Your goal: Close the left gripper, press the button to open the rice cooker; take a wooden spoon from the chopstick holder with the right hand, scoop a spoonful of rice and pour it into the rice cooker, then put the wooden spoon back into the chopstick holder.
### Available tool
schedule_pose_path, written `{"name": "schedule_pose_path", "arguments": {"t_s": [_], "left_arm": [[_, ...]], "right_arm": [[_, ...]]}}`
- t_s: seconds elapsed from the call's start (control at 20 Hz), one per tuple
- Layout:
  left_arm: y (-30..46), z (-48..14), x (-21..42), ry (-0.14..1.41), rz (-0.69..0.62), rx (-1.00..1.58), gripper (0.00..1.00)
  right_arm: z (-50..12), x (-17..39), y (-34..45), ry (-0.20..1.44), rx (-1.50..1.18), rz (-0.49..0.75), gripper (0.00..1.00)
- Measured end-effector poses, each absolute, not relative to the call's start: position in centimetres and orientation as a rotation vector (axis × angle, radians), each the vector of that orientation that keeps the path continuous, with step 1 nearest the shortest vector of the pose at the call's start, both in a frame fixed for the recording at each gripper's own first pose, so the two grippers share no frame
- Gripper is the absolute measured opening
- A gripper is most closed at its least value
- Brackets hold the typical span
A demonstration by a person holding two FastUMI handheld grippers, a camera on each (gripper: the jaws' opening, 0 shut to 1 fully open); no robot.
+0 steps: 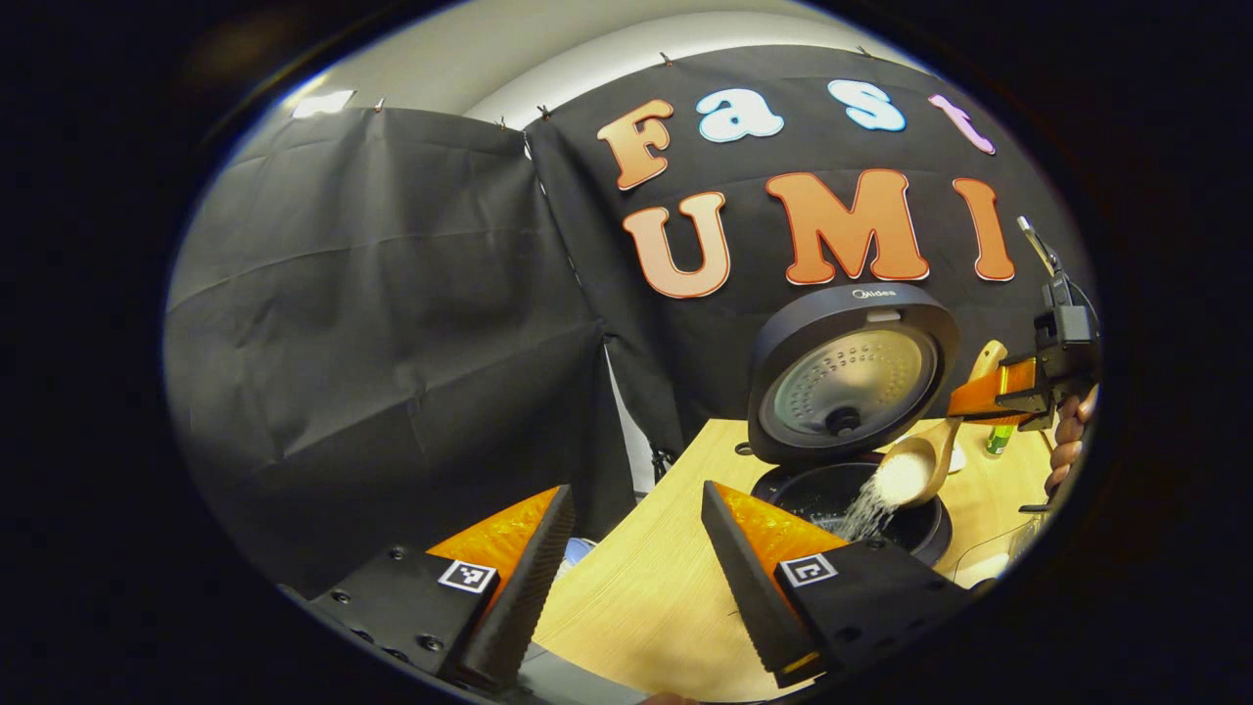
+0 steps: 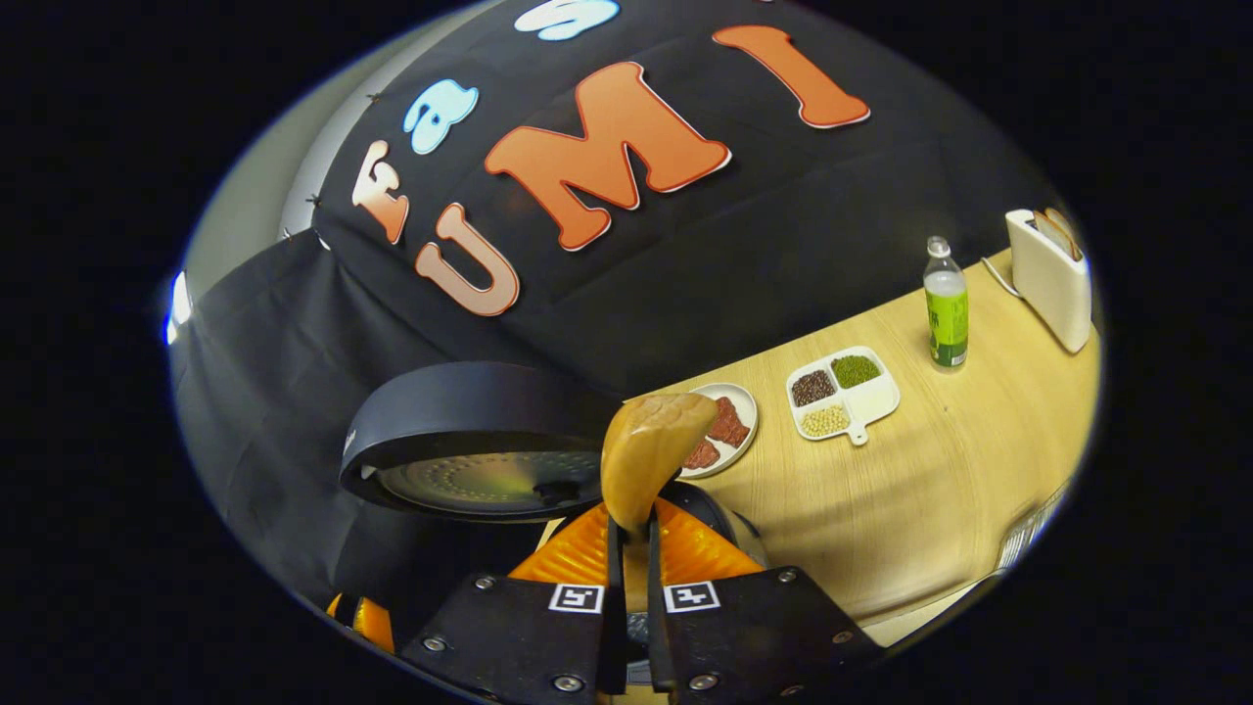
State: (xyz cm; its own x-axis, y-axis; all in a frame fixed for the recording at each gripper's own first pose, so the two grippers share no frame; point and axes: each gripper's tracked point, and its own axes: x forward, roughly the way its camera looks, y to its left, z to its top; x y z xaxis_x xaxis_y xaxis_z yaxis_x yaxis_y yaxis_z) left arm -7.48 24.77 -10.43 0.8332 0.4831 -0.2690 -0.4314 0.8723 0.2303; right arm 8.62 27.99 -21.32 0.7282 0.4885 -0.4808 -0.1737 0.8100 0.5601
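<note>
The dark rice cooker [image 1: 850, 499] stands open on the wooden table, its lid [image 1: 847, 377] raised upright. A wooden spoon [image 1: 915, 470] is tilted over the pot and white rice is streaming from it into the inner pot. My right gripper [image 1: 991, 397] is shut on the spoon's handle, with a hand [image 1: 1069, 441] behind it. In the right gripper view the spoon [image 2: 651, 450] rises between the shut fingers of my right gripper [image 2: 631, 529], above the cooker lid [image 2: 470, 460]. My left gripper [image 1: 634, 494] hangs open to the left of the cooker, holding nothing.
On the table [image 2: 940, 490] to the right of the cooker sit a plate of red meat [image 2: 726, 426], a white divided dish of beans [image 2: 842, 392], a green-labelled bottle [image 2: 946, 308] and a white toaster [image 2: 1052, 274]. The black cloth wall stands close behind.
</note>
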Motion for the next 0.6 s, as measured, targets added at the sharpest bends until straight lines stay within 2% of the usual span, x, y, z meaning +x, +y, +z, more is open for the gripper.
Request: {"name": "schedule_pose_path", "arguments": {"t_s": [0.6], "left_arm": [[24.0,-10.1,-8.6,0.333,0.498,0.175,0.89]], "right_arm": [[-19.7,8.7,28.9,0.549,0.361,0.421,0.08]]}}
